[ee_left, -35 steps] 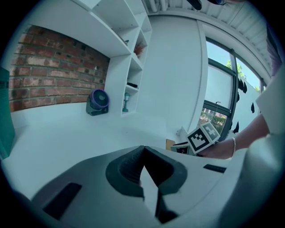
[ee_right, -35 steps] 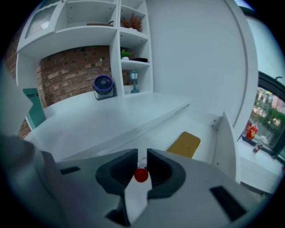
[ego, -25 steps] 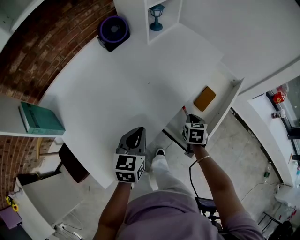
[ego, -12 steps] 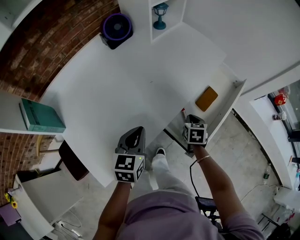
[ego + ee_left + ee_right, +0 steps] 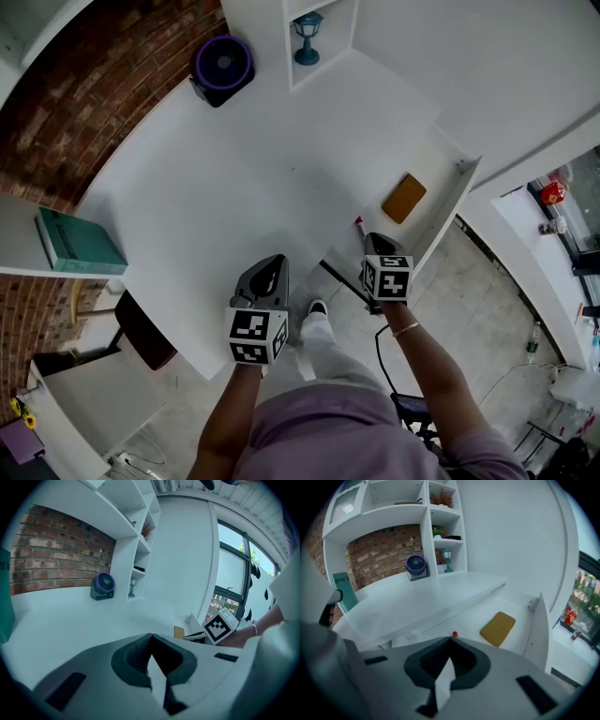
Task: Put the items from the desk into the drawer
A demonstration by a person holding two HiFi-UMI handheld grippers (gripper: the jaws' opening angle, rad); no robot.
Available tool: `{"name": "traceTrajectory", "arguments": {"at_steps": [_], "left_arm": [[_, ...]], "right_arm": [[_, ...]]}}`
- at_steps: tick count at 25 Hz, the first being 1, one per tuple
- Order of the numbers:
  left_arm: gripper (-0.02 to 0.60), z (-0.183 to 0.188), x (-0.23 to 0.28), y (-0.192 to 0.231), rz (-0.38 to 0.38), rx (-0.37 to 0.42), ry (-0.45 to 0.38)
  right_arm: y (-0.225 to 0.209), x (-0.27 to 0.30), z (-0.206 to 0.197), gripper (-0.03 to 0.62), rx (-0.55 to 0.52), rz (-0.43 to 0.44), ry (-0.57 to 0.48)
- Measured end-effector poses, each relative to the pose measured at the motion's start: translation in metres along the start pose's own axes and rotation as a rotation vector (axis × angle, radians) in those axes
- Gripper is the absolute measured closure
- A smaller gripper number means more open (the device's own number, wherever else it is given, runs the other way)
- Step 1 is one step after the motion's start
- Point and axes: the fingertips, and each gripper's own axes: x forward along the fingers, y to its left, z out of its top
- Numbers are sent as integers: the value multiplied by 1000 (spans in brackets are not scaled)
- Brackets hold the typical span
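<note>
An open white drawer [image 5: 448,214] juts from the right side of the white desk [image 5: 234,178]. A flat mustard-yellow pad [image 5: 406,198] lies inside it, also seen as the yellow pad [image 5: 498,628] in the right gripper view. A small red-tipped item [image 5: 358,223] lies at the drawer's near end, just past my jaws as the red tip [image 5: 454,633]. My right gripper [image 5: 376,241] hovers over the drawer's near end, shut and empty. My left gripper [image 5: 272,264] hangs over the desk's front edge, shut with nothing in it.
At the back of the desk stand a purple fan [image 5: 223,66] and a small teal lantern [image 5: 307,37] in a shelf cubby. A teal book [image 5: 80,241] stands on the left shelf. A dark chair [image 5: 145,328] sits below the desk's left front.
My right gripper has drawn back a little from the yellow pad toward the person. The left gripper has stayed put, and both remain shut.
</note>
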Motion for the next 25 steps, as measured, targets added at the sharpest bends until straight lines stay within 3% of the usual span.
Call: {"name": "traceTrajectory", "arguments": {"at_steps": [25], "left_arm": [[583,11,-4,-13,-77,64,-27]], "right_arm": [[25,-112,35,592,82,71,-218]]}}
